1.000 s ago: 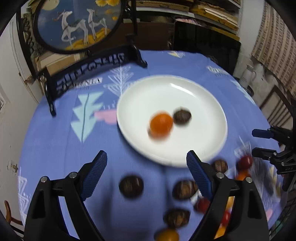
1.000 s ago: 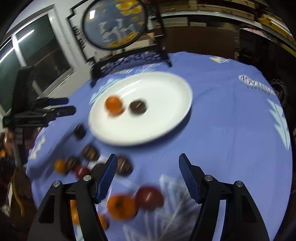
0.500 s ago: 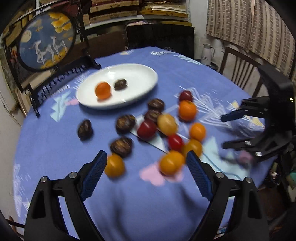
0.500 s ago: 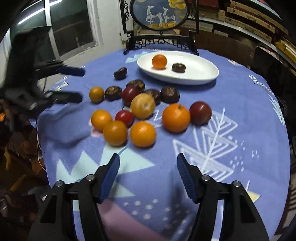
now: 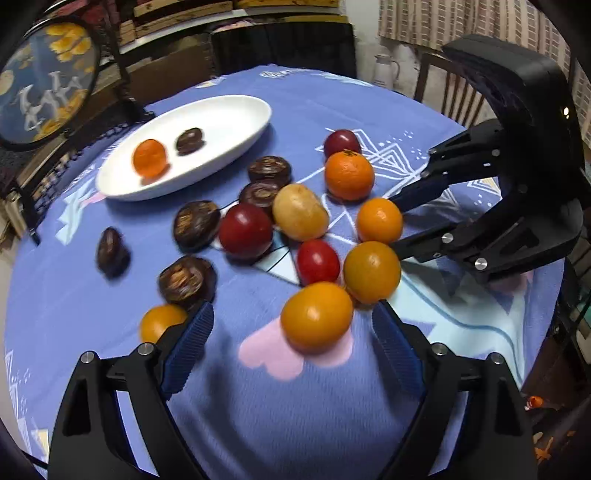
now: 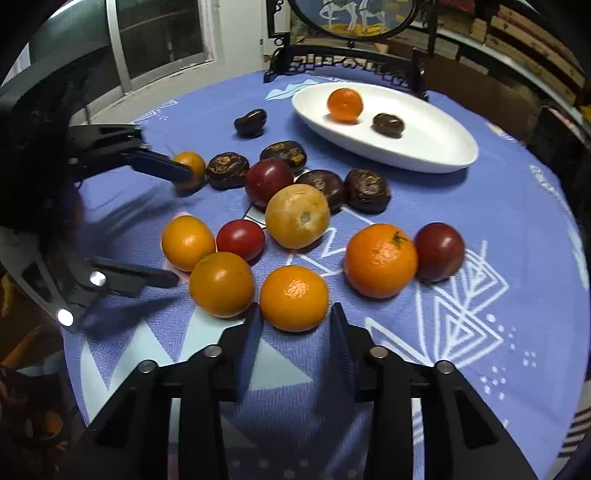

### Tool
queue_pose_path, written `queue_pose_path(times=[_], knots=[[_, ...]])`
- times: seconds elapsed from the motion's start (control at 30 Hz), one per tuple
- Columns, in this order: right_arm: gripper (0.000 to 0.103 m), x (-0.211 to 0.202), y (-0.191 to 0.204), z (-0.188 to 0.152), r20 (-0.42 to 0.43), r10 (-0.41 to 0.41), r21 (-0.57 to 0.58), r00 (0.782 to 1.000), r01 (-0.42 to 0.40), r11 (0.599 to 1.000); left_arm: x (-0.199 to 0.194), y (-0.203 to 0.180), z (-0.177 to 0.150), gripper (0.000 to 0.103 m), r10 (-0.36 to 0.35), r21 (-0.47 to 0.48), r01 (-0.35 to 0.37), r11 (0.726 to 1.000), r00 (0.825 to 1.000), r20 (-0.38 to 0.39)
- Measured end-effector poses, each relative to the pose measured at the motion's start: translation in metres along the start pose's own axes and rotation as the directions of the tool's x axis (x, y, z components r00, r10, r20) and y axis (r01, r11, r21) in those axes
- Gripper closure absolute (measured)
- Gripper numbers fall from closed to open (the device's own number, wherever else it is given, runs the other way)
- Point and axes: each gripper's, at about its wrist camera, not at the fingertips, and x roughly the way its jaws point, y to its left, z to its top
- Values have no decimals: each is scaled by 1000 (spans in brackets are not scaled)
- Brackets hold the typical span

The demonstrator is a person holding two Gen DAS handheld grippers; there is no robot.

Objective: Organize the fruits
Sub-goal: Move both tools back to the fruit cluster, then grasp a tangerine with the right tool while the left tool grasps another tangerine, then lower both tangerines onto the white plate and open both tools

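A white plate (image 5: 229, 118) (image 6: 436, 147) at the back of the blue table holds one orange fruit (image 5: 149, 157) and one dark chestnut (image 5: 189, 140). Several orange, red, yellow and dark fruits lie loose in front of it. My left gripper (image 5: 291, 325) is open, its jaws either side of an orange fruit (image 5: 316, 316). My right gripper (image 6: 294, 319) has narrow jaws either side of a small orange (image 6: 294, 297), touching or nearly so; the same orange shows in the left wrist view (image 5: 379, 220).
A round painted screen on a black stand (image 6: 354, 22) stands behind the plate. A larger orange (image 6: 380, 260) and a dark red plum (image 6: 439, 251) lie to the right of the pile. Chairs and shelves ring the table.
Both grippers have pulled back from the plate and come down low at the fruit pile. The right jaws have narrowed around the small orange.
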Motion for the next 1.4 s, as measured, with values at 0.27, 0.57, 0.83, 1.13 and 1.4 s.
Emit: queue_pose_path(times=[0.27,0.57,0.83,1.13,1.4], knots=[[68,-11,-14,-5,44,-10,48,999,8,999,11,-4,3,64,-83,3,83,997,996,-29],[68,-54,-24,18,134,-70,96,989,57,994,-39,29,32,64,108,-102,-100,990,991,80],[68,-60,-53,109,271,-156,205,950,101,974,-23,97,111,64,343,-353,-309,883,939,37],[67,18,-116,178,178,-215,409,960,127,904,39,142,156,64,393,-424,-389,818,916,-82],[67,57,-135,191,108,-239,423,965,173,890,70,171,161,64,381,-472,-390,790,917,-121]])
